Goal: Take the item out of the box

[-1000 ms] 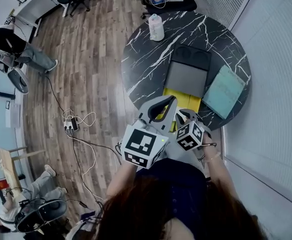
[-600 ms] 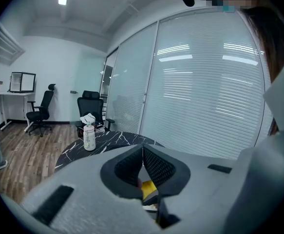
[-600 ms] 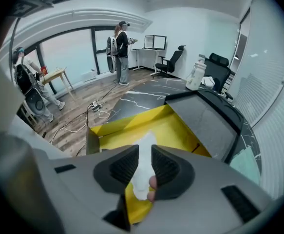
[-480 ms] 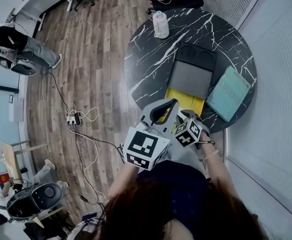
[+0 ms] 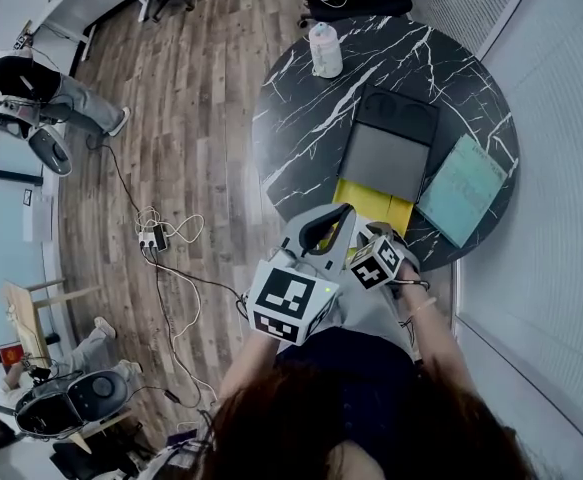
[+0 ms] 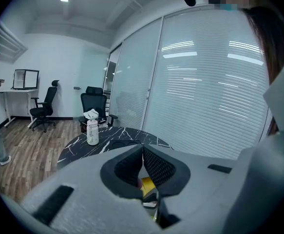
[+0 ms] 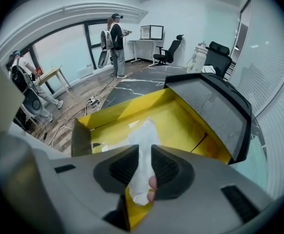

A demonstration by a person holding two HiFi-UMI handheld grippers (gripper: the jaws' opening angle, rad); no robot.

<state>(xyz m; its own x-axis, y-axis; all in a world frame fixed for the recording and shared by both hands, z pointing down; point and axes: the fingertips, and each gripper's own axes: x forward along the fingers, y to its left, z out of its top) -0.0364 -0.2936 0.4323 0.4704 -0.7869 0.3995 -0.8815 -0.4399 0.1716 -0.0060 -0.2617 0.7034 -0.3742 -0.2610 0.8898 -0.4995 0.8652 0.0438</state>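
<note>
Over the near end of the box (image 7: 183, 118), the right claw (image 7: 142, 154) is closed on a white crinkled packet (image 7: 144, 135), pinched between both pads. The packet's free end sticks out past the jaw tips above the box's yellow floor; contact with the floor cannot be told. Left claw (image 6: 142, 149), just left of the box's near end: jaws pressed together at the tips, nothing between them. Box stands open on the black marbled round surface (image 5: 301, 118), with its grey lid (image 5: 386, 148) lying back at the box's far end. Teal pad (image 5: 463, 188) lies just right of the box. White bottle (image 5: 324, 50) is beyond the box, at the surface's far edge. Black office chair (image 6: 95, 104) stands beyond the bottle.
</note>
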